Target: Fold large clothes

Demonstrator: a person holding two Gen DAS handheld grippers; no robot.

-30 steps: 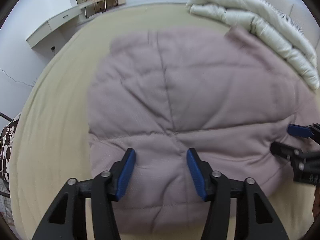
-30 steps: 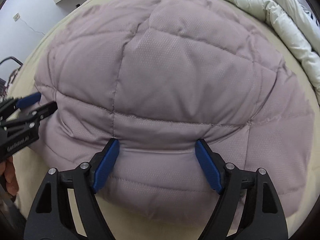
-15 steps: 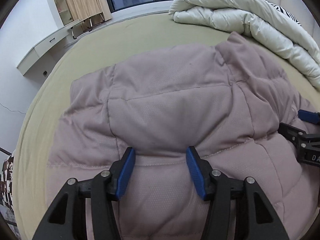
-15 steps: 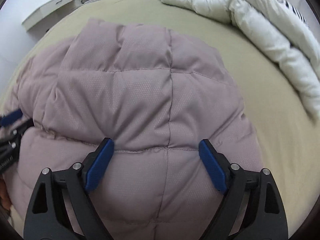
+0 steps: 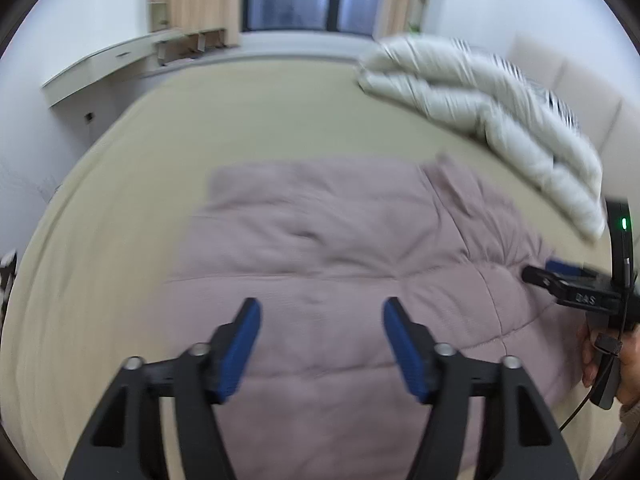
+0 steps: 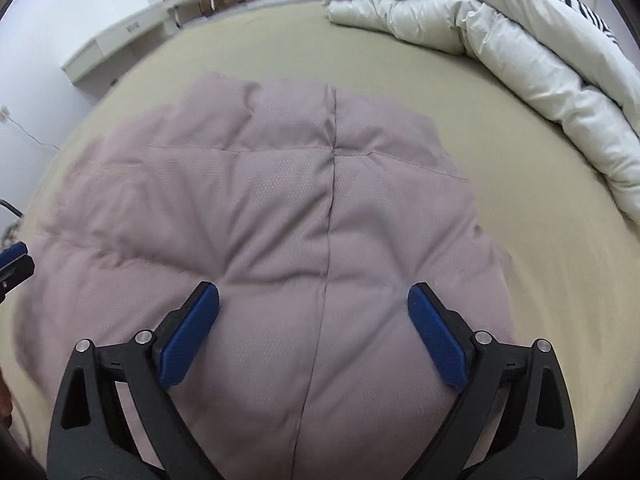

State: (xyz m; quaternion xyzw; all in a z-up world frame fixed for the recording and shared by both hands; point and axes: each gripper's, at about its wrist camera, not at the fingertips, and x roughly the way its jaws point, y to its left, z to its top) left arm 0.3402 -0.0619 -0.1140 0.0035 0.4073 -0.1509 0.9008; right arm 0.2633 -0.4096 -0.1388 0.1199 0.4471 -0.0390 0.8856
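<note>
With both the left claw and right claw spread apart and empty above the puffy mauve jacket lying on the bed, its springy filling could push the fold open again.

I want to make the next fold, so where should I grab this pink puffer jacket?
Take the jacket by its near edge, coming in low from your side. It lies flat and puffy on the bed, so only the edges give the fingers something thin to pinch.
</note>
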